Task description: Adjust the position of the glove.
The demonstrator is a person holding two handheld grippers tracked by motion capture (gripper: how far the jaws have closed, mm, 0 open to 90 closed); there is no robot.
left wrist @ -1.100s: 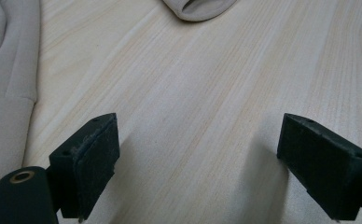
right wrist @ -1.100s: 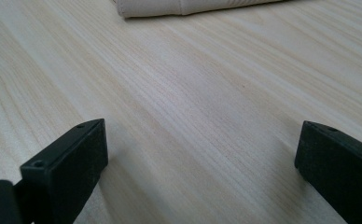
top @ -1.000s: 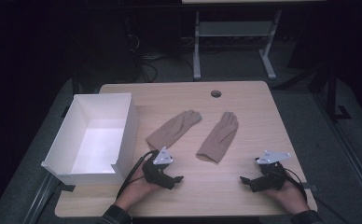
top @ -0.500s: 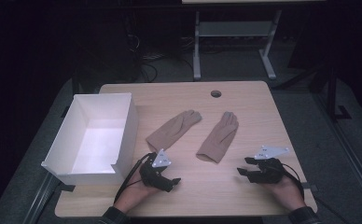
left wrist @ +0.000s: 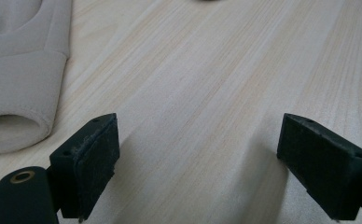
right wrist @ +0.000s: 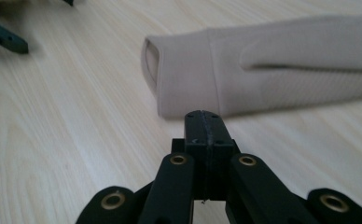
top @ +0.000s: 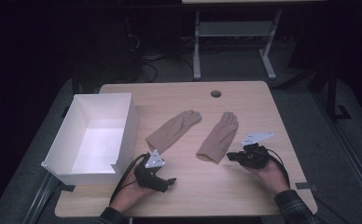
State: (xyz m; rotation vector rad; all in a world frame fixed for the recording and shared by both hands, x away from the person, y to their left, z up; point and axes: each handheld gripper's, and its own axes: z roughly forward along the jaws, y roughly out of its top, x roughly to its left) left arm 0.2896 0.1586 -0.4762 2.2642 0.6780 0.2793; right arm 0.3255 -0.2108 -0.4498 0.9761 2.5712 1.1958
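Note:
Two beige gloves lie flat on the wooden table (top: 272, 107), the left glove (top: 173, 129) and the right glove (top: 219, 136), fingers pointing away from me. My right gripper (top: 231, 157) sits just right of the right glove's cuff. Its jaws have just been closing and are shut with nothing between them. In the right gripper view the shut tips (right wrist: 205, 128) stand a little short of that glove's open cuff (right wrist: 184, 74). My left gripper (top: 167, 183) rests near the front edge, open and empty (left wrist: 198, 158), with a glove cuff (left wrist: 20, 88) at its left.
A white open box (top: 125, 123) stands at the table's left side, close to my left hand. A round cable hole (top: 215, 94) sits near the far edge. Bare wood lies between the two grippers and to the right of the gloves.
My right gripper has moved left and slightly up the table toward the right glove's cuff, and its jaws have gone from wide apart to shut. The left gripper and both gloves stayed put.

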